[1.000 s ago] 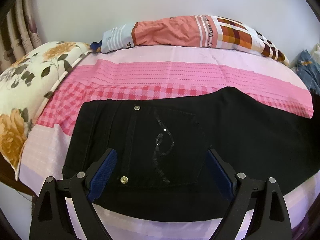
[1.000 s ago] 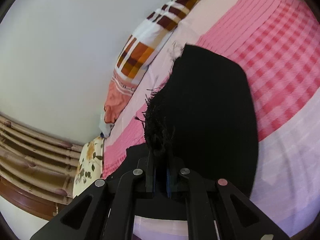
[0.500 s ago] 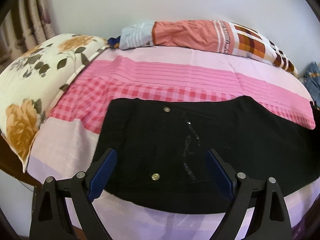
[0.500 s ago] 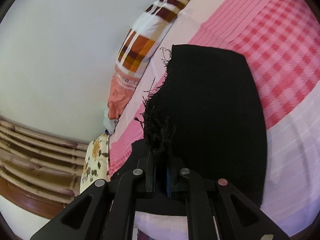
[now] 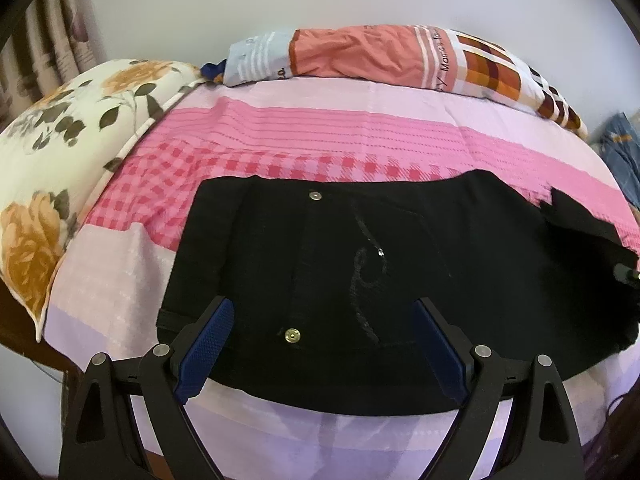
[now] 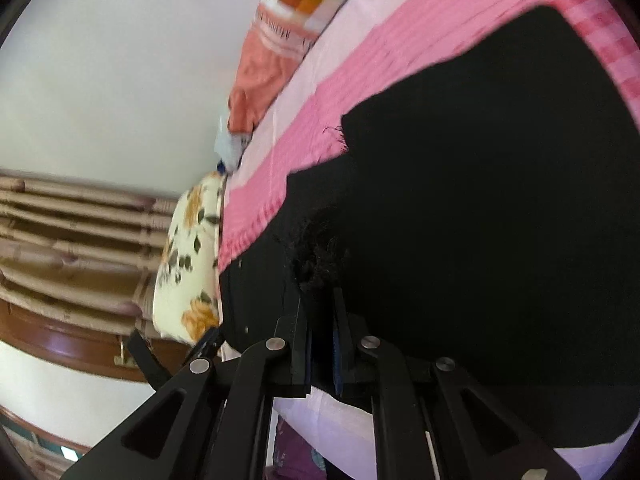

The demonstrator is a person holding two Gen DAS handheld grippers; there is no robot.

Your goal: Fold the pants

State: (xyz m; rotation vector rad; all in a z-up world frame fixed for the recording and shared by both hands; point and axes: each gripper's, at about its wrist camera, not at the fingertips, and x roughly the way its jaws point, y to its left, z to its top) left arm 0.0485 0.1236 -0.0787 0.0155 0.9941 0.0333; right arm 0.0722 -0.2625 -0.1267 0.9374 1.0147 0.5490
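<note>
Black pants (image 5: 400,264) lie flat across the pink bed sheet (image 5: 320,136), waist to the left, with a sequinned back pocket (image 5: 368,268) facing up. My left gripper (image 5: 322,340) hovers open over the pocket near the bed's front edge, its blue pads (image 5: 204,340) clear of the cloth. At the right edge of that view a folded-over leg end (image 5: 580,220) comes in. In the right wrist view my right gripper (image 6: 320,312) is shut on the frayed hem (image 6: 320,256) of the black pants (image 6: 500,200), holding it low over the rest of the garment.
A floral pillow (image 5: 52,152) lies at the left end of the bed, beside a wooden headboard (image 6: 72,340). A rolled patchwork quilt (image 5: 380,56) rests along the white wall. Blue denim (image 5: 620,152) sits at the far right. The bed's front edge is just below the pants.
My right gripper has swept the held hem toward the waist end, and the leg end now shows at the right of the left wrist view. The left gripper stays open over the pocket.
</note>
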